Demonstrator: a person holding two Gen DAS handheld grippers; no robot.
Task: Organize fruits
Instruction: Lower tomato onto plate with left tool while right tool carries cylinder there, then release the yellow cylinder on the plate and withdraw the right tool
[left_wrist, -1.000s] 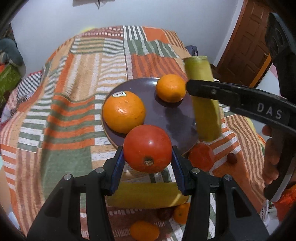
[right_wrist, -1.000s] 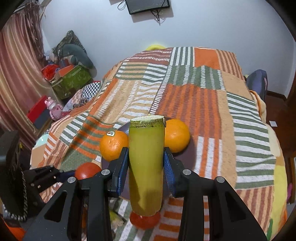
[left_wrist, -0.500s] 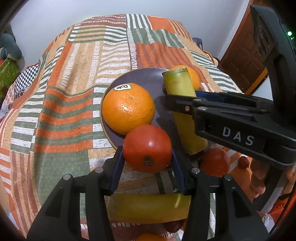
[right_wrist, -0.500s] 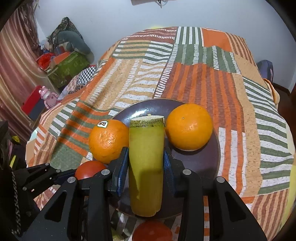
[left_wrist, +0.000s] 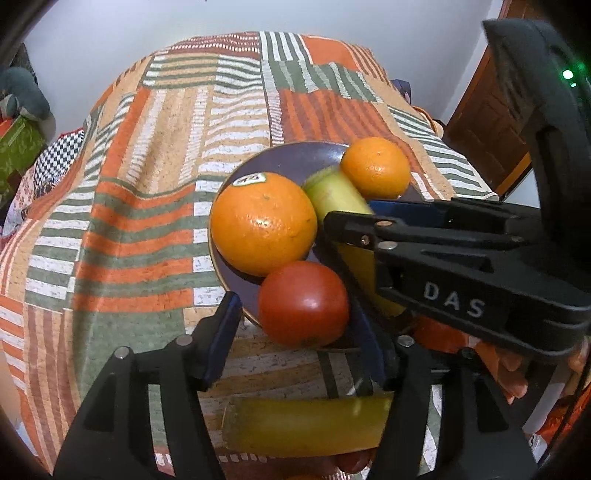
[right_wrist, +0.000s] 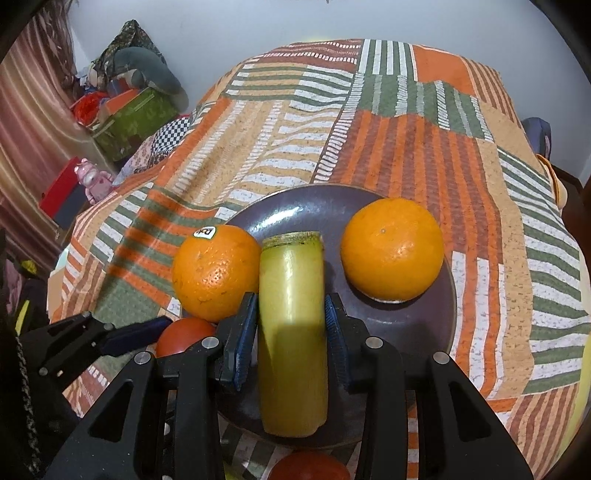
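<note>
while my left claw (left_wrist: 295, 332) is opening, the tomato (left_wrist: 303, 302) sits between its pads at the near rim of the plate (left_wrist: 280, 158); the left pad is clear of it and the right pad looks off it too, though blur there leaves me unsure. my right claw (right_wrist: 291, 332) is opening as well, with the green stalk piece (right_wrist: 291, 325) lying lengthwise between its pads on the plate; the gaps are thin, so i take it as just let go.

outward from there: the tomato leans on the sticker orange (left_wrist: 263, 223), and part of it overhangs the rim. if i pull the left claw back carelessly, a pad could drag it off onto the blanket (left_wrist: 147, 184), which is soft and lumpy, so it would roll. the stalk is round too and touches the sticker orange in the right view; a nudge from my right pads on the way out could roll it into the second orange (right_wrist: 392, 249), which sits apart on the far side. my two claws are also crossed close together over the plate, so lifting both at once risks a knock between them. another yellow piece (left_wrist: 306, 424) and more red fruit (right_wrist: 310, 466) lie on the blanket near me, waiting.
</note>
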